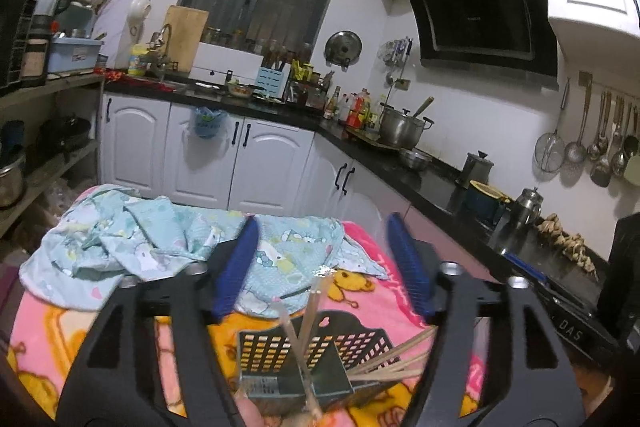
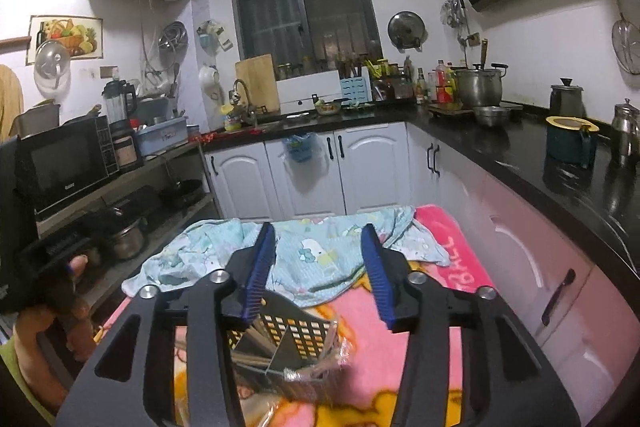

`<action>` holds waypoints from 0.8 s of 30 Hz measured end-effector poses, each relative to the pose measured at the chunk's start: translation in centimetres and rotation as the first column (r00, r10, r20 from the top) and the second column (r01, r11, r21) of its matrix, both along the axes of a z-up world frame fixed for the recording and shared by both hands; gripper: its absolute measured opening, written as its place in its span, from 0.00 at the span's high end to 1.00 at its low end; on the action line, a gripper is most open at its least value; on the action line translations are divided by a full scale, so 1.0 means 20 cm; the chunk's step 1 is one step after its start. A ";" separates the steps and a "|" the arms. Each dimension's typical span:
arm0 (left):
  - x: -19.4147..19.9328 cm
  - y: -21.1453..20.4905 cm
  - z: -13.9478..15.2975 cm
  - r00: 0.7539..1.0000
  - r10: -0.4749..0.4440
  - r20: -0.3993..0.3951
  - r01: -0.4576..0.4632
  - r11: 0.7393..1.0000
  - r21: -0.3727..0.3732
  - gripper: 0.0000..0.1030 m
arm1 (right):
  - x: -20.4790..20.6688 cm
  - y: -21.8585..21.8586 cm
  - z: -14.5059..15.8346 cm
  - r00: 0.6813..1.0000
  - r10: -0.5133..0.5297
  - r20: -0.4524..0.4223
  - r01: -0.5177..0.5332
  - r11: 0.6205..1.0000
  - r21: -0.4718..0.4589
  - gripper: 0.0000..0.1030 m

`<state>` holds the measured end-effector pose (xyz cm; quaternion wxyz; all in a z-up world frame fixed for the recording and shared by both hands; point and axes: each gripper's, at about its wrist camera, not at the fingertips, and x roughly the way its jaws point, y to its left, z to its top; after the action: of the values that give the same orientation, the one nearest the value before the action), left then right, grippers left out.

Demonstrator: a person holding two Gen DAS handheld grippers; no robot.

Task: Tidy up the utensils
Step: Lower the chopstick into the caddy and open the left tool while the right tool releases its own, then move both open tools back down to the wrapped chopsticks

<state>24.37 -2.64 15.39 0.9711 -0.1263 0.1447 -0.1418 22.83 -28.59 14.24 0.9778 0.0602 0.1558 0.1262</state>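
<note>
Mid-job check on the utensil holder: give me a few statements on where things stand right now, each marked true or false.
1. The left gripper is clamped on a chopstick. False: its jaws stand apart with nothing pressed between the pads.
2. The dark perforated utensil holder stands on the pink blanket. True.
3. Chopsticks stick out of the holder's right compartment, leaning to the right. True.
4. The right gripper holds the holder by its rim. False: its jaws are open, and the holder sits below them, ungripped.
5. The light blue patterned cloth lies inside the holder. False: it is crumpled on the blanket beyond the holder.
</note>
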 end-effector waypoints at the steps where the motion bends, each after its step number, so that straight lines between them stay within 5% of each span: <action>1: -0.02 0.01 0.00 1.000 0.005 0.001 -0.005 1.000 -0.008 0.32 | -0.01 -0.01 0.00 1.000 -0.002 0.000 0.002 1.000 0.001 0.49; 3: -0.06 0.05 0.01 1.000 0.008 -0.003 -0.008 1.000 -0.027 0.16 | -0.06 -0.02 0.00 1.000 -0.009 -0.003 0.009 1.000 0.005 0.47; 5: -0.10 0.08 0.01 1.000 0.015 -0.012 -0.015 0.999 -0.041 0.10 | -0.09 -0.04 0.00 1.000 -0.008 -0.008 0.008 1.000 0.010 0.44; 24: -0.40 0.19 -0.25 0.986 0.008 -0.164 -0.006 1.000 0.012 0.10 | -0.47 -0.06 -0.13 0.998 0.006 -0.067 -0.008 0.999 -0.033 0.27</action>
<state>16.41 1.17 10.43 0.9571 -0.1325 0.2246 -0.1266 13.47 -29.82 11.66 0.9725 0.0479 0.1909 0.1249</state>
